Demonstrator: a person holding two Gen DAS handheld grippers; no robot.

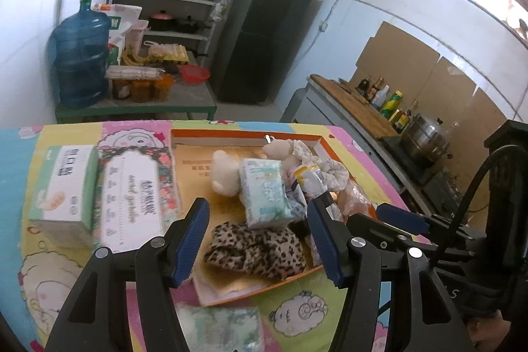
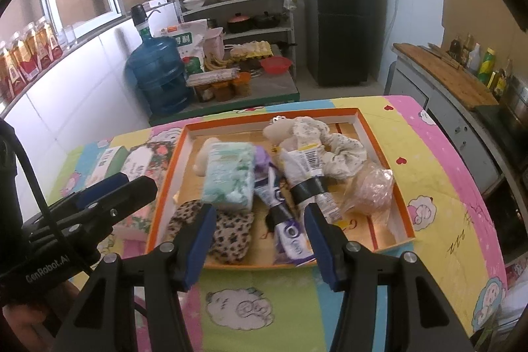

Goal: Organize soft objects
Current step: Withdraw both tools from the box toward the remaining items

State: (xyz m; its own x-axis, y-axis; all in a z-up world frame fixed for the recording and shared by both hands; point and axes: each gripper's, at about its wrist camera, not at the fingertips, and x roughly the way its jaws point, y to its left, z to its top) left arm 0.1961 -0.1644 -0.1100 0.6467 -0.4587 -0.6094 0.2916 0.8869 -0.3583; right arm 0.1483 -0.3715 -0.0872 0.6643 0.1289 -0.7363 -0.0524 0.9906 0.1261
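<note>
An orange-rimmed tray (image 1: 231, 134) (image 2: 270, 114) lies on a cartoon-print tablecloth. It holds a leopard-print cloth (image 1: 257, 249) (image 2: 231, 236), a pale tissue pack (image 1: 264, 190) (image 2: 231, 177), a cream plush toy (image 1: 226, 174), a floral scrunchie (image 2: 343, 154), a clear plastic bag (image 2: 369, 183) and soft tubes (image 2: 290, 233). My left gripper (image 1: 259, 203) hovers open above the tray's near part, over the leopard cloth, holding nothing. My right gripper (image 2: 260, 210) hovers open beside it, over the tubes, also holding nothing. Each gripper shows at the edge of the other's view.
Two tissue boxes, one green (image 1: 62, 187) and one floral (image 1: 135, 190), stand left of the tray. Another soft pack (image 1: 224, 329) lies on the cloth below my left gripper. Beyond the table are a water jug (image 1: 81, 61), shelves, a dark fridge (image 1: 264, 32) and a counter (image 1: 356, 108).
</note>
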